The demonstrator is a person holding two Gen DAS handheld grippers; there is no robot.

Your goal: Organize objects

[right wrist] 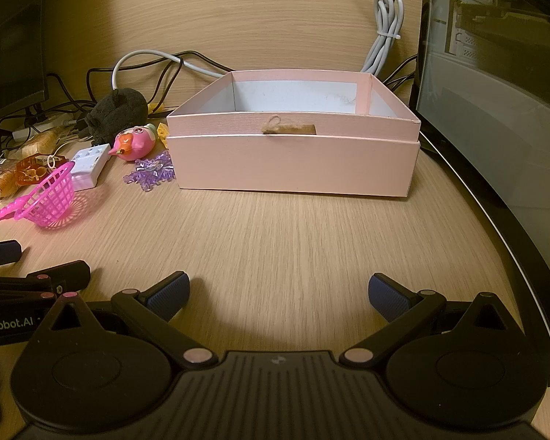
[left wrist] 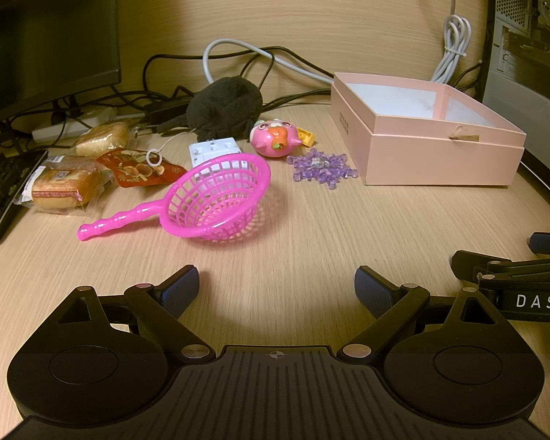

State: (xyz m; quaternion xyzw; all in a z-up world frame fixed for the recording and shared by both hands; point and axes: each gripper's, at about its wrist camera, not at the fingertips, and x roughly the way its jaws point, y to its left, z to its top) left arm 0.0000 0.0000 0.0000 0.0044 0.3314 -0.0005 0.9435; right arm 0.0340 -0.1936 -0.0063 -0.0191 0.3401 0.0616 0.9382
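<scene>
Left gripper [left wrist: 277, 289] released, holding nothing; right gripper [right wrist: 278, 293] likewise. Pink strainer [left wrist: 216, 198] at 11 o'clock of left; pink box [right wrist: 293, 154] at 12 of right.

I see the box [right wrist: 293, 163] toward the right edge of the surface [right wrist: 275, 242], open top, nothing visible inside. Snowflake ornament [left wrist: 322, 168] sits just beside its left wall; round toy [left wrist: 273, 138] just behind that, small block [left wrist: 306, 136] touching the toy's right. Plush [left wrist: 223, 108] behind the toy, cables [left wrist: 238, 55] at the back edge. Strainer [left wrist: 209, 198] lies tilted left of the snowflake, handle pointing left; adapter [left wrist: 214, 150] just behind it. Snack packets [left wrist: 91, 168] near the left edge, keyboard [left wrist: 0, 190] at the far left. My left gripper [left wrist: 277, 291] is before the strainer, right gripper [right wrist: 278, 293] before the box.
</scene>
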